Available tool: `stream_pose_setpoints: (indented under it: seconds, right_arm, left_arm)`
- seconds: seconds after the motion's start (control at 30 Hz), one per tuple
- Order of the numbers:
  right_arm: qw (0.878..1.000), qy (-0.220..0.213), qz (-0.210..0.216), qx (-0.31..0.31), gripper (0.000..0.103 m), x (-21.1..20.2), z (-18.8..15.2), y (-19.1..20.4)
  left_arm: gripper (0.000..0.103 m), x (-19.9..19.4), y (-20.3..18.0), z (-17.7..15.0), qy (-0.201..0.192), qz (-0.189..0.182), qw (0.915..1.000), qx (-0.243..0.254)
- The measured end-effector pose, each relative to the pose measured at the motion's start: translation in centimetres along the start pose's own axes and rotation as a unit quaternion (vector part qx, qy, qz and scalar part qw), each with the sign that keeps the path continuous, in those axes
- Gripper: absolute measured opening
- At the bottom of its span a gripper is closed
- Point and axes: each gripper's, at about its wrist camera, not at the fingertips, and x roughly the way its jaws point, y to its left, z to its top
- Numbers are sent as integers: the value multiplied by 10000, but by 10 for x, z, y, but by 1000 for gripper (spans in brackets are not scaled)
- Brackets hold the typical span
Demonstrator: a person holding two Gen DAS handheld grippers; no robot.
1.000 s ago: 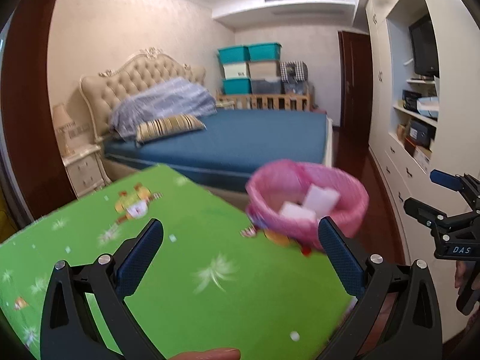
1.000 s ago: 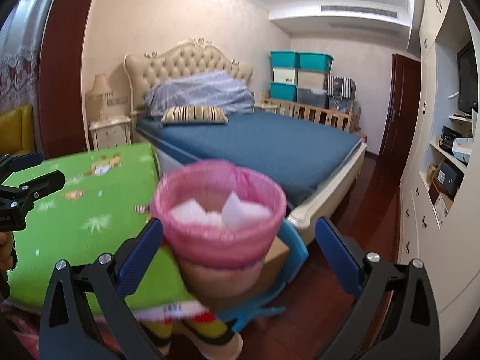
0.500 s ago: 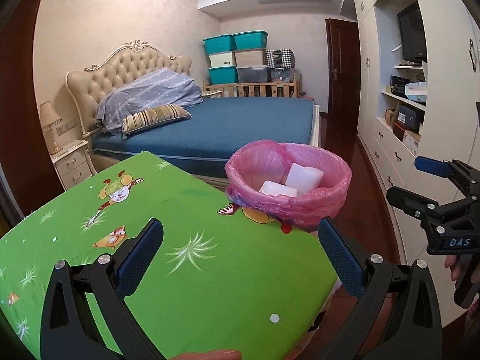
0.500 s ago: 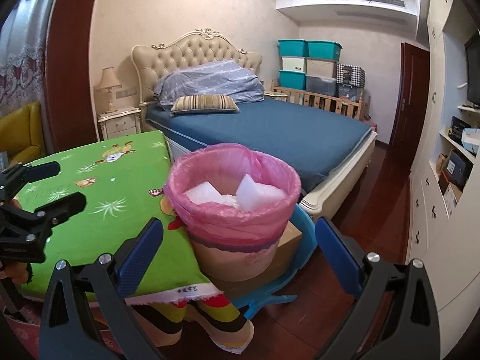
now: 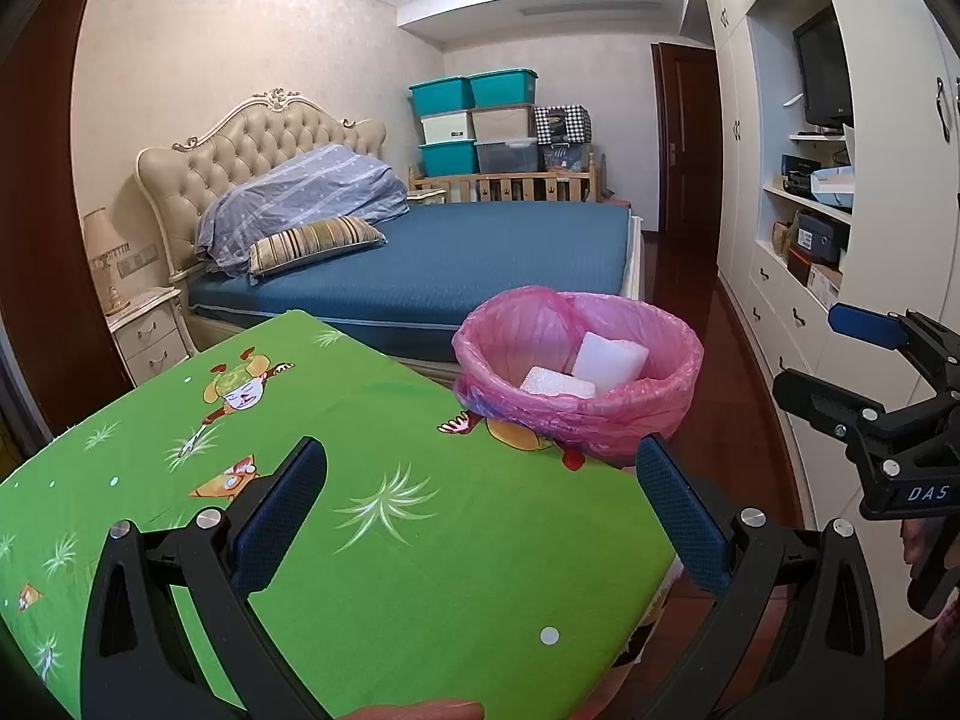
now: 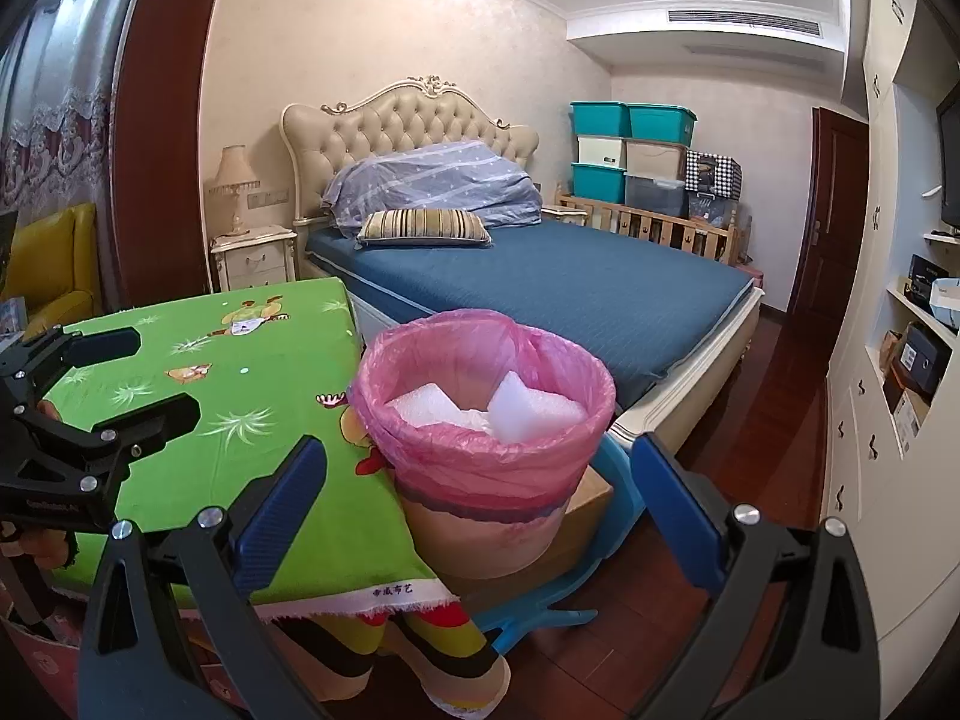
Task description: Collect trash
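A bin lined with a pink bag (image 5: 600, 414) (image 6: 480, 456) stands beside the table's right edge. Two white foam pieces (image 5: 609, 354) (image 6: 528, 405) lie inside it. My left gripper (image 5: 480, 516) is open and empty above the green tablecloth (image 5: 360, 480). My right gripper (image 6: 477, 504) is open and empty, held in front of the bin and apart from it. The right gripper also shows at the right of the left wrist view (image 5: 840, 360), and the left gripper at the left of the right wrist view (image 6: 138, 378).
The bin sits on a cardboard box (image 6: 585, 504) over a blue plastic stool (image 6: 618, 516). A bed with a blue cover (image 6: 570, 294) lies behind. White cabinets (image 5: 804, 324) line the right wall. A nightstand with a lamp (image 6: 252, 258) stands by the bed.
Both grippers have drawn back and up from the bin, which now looks smaller and further off in both views. Both stay open.
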Motion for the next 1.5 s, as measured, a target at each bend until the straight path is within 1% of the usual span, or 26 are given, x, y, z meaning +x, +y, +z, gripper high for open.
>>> stream_pose_setpoints:
  seconds: [0.9,1.27,1.5]
  right_arm:
    - [10000,36,3,-8,98,2,-3,4]
    - [10000,48,8,7,98,3,-3,2]
    - [10000,50,29,26,98,3,-3,2]
  left_arm:
    - [97,-2,2,-1,7,7,10000,-95]
    - [97,1,2,-5,59,-13,9999,-146]
    - [97,5,4,-7,154,-79,9995,-274]
